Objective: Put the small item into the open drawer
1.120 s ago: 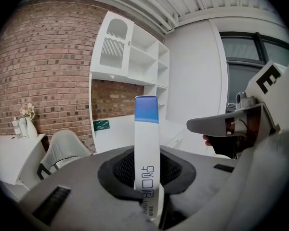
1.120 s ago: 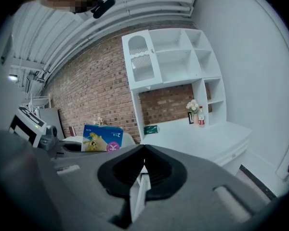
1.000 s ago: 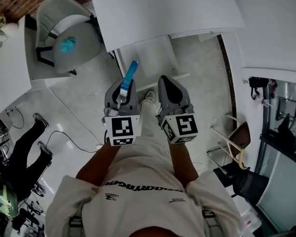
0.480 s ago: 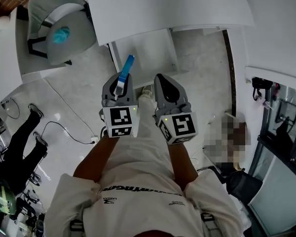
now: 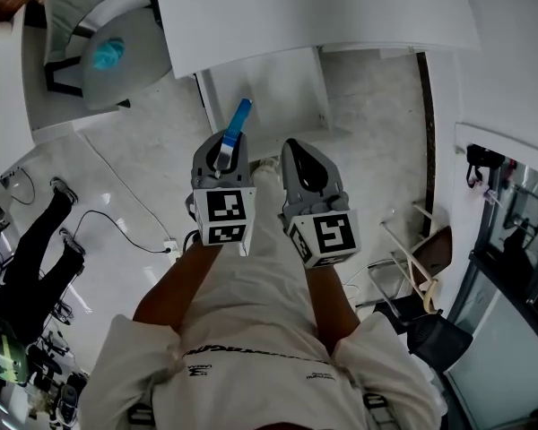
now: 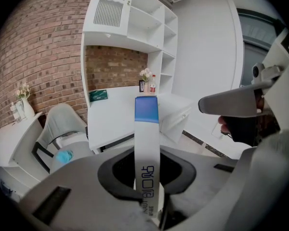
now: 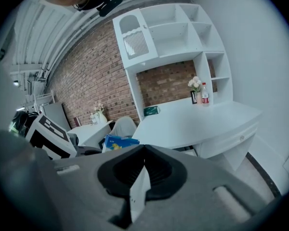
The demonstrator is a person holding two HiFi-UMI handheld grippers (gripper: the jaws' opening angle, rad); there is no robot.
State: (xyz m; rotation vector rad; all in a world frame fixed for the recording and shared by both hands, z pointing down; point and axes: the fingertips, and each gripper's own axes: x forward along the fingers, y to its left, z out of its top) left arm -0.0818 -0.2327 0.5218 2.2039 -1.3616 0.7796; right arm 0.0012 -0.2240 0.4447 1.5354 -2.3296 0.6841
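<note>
Left gripper [image 5: 221, 150]: clamped on the small item [image 6: 146, 129], a slim white pack with a blue end and dark print. Pads pinch its lower part. The blue end sticks out past the jaws, pointing to about 1 o'clock in the head view.

Right gripper [image 5: 300, 150]: just beside the left one at its 3 o'clock, jaws closed together. We see a thin white sliver at the seam and can't identify it.

We hold both grippers out in front of us, over the pale floor [image 5: 143, 168].

At 12 o'clock there's a white drawer unit [image 5: 273, 92] under the edge of the white desk [image 5: 314, 7]. The item is in the air short of it, not touching.

At 10–11 o'clock stands a grey chair [image 5: 134, 70] with a teal object [image 5: 106, 54] on its seat.

At 8 o'clock a cable [image 5: 117, 218] runs across the floor.
</note>
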